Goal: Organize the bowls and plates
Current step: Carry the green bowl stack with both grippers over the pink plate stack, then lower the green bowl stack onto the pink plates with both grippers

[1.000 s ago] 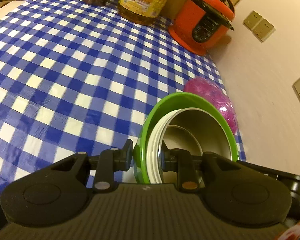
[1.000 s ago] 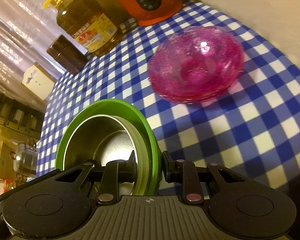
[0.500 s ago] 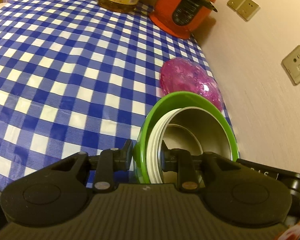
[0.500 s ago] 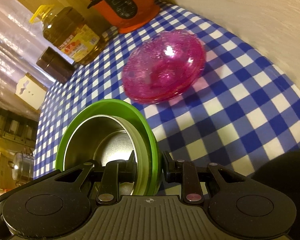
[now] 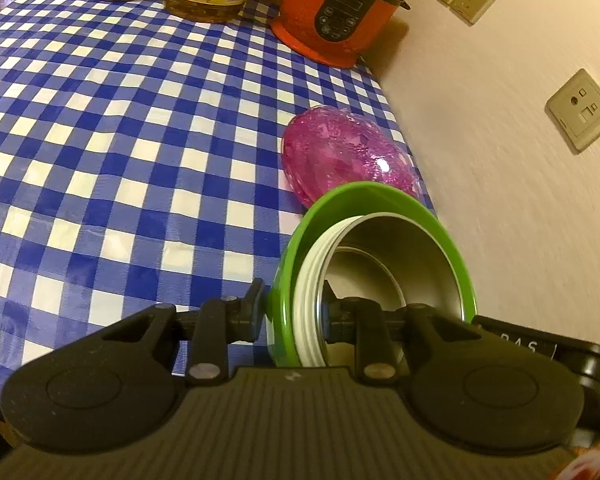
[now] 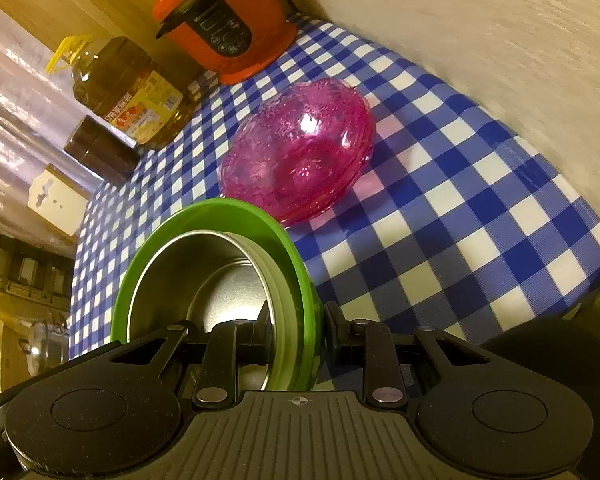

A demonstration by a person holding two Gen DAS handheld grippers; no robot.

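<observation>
1. A nested stack of bowls (image 5: pixel 384 256) hangs above the near edge of the counter (image 5: pixel 120 152), tilted on its side, the smaller bowls inside the largest.
2. The left tongs (image 5: pixel 292 314) clamp the stack's rim on one side; the right tongs (image 6: pixel 296 330) clamp the opposite side.
3. Just beyond the stack, a glass bowl (image 6: pixel 300 152) sits on the counter, near the wall.
4. Farther back stands a rice cooker (image 5: pixel 336 12), in the corner.
5. Beside the cooker, away from the wall, stand an oil bottle (image 6: pixel 124 92) and then a jar (image 6: pixel 100 152).
</observation>
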